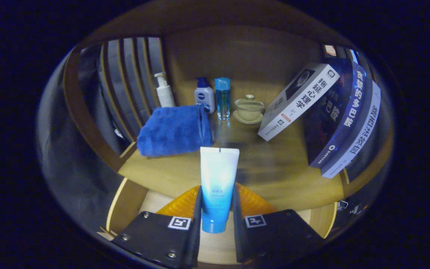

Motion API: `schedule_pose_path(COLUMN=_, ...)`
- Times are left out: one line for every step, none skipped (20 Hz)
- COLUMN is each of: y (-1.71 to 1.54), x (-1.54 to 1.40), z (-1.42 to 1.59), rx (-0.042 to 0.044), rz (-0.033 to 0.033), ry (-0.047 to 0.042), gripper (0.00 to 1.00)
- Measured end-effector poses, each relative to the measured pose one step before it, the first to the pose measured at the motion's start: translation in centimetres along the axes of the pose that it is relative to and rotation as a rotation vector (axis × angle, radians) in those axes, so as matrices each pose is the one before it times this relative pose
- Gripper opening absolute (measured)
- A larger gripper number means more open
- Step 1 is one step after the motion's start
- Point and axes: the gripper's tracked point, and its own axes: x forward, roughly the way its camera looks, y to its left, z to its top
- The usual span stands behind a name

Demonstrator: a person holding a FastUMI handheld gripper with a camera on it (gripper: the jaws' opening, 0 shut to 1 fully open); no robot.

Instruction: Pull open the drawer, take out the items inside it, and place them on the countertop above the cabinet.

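**A:** What has the gripper (217, 209) got?

**B:** A tube (218, 186), white at the top and shading to blue at the cap end. It stands between the two fingers in the lower middle of the frame, cap down, and both fingers press its sides, so the jaws are narrow and clamped on it.

**A:** And where is the tube compared with the cabinet?

**B:** Its flat end reaches up over the wooden countertop (274, 175), which spreads across the centre of the frame. Whether it touches the wood I cannot tell.

**A:** What else sits on that surface?

**B:** A folded blue towel (174, 130) left of centre. Behind it, at the upper left, a white pump bottle (164, 90). Near the upper middle, a small white bottle with a blue cap (204, 95), touching or just beside a clear blue bottle (222, 98). Right of those, a pale lidded cup on a saucer (249, 108). On the right, three books (334, 119) lean tilted together.
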Motion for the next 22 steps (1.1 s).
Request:
schedule_pose_path(y=-0.198, x=0.899, z=0.091, rx=0.00001, rz=-0.01167, ry=-0.00085, gripper=0.38)
schedule_pose_path(y=-0.073, x=0.805, z=0.001, rx=0.00064, rz=-0.00955, ry=0.00362, gripper=0.38)
schedule_pose_path(y=0.046, x=0.629, z=-0.137, rx=0.00552, rz=-0.00556, ry=0.00625, gripper=0.38)
schedule_pose_path(y=0.153, x=0.598, z=0.037, rx=0.00797, rz=0.0001, ry=-0.00151, gripper=0.38)
schedule_pose_path(y=-0.124, x=0.55, z=0.201, rx=0.00582, rz=-0.0057, ry=-0.0041, gripper=0.38)
schedule_pose_path(y=-0.213, x=0.605, z=0.124, rx=-0.00057, rz=-0.00998, ry=-0.00614, gripper=0.39)
schedule_pose_path(y=-0.144, x=0.589, z=0.033, rx=-0.00392, rz=-0.01311, ry=-0.00599, gripper=0.38)
schedule_pose_path(y=-0.278, x=0.543, z=-0.098, rx=-0.00598, rz=-0.01381, ry=-0.00091, gripper=0.38)
schedule_pose_path(y=-0.048, x=0.351, z=-0.129, rx=-0.00213, rz=-0.00224, ry=0.00368, gripper=0.38)
schedule_pose_path(y=0.142, x=0.238, z=0.62, rx=0.0115, rz=-0.00524, ry=-0.03062, gripper=0.39)
schedule_pose_path(y=-0.18, x=0.518, z=-0.021, rx=0.0007, rz=-0.00589, ry=-0.00204, gripper=0.38)
schedule_pose_path(y=0.048, x=0.267, z=0.31, rx=0.01026, rz=-0.0021, ry=-0.00925, gripper=0.38)
schedule_pose_path(y=0.056, x=0.283, z=0.056, rx=0.01025, rz=-0.00112, ry=-0.00544, gripper=0.38)
schedule_pose_path(y=0.068, x=0.296, z=0.211, rx=0.00692, rz=0.00108, ry=-0.01096, gripper=0.39)
schedule_pose_path(y=0.007, x=0.234, z=0.156, rx=0.00408, rz=-0.00099, ry=-0.01026, gripper=0.38)
schedule_pose_path(y=-0.003, x=0.17, z=0.135, rx=0.00531, rz=-0.00124, ry=-0.01407, gripper=0.38)
schedule_pose_path(y=0.086, x=0.109, z=0.054, rx=0.00525, rz=-0.00149, ry=-0.00867, gripper=0.39)
schedule_pose_path(y=0.024, x=0.01, z=0.054, rx=0.00493, rz=0.00033, ry=-0.00975, gripper=0.38)
schedule_pose_path(y=0.01, x=0.087, z=0.009, rx=0.00094, rz=0.00289, ry=-0.00445, gripper=0.38)
schedule_pose_path(y=0.065, x=0.071, z=0.067, rx=-0.00619, rz=0.00907, ry=-0.00899, gripper=0.39)
schedule_pose_path(y=0.079, x=-0.018, z=0.017, rx=-0.01095, rz=0.0075, ry=-0.00704, gripper=0.43)
schedule_pose_path(y=0.079, x=-0.169, z=0.09, rx=-0.00481, rz=0.00857, ry=-0.0135, gripper=0.45)
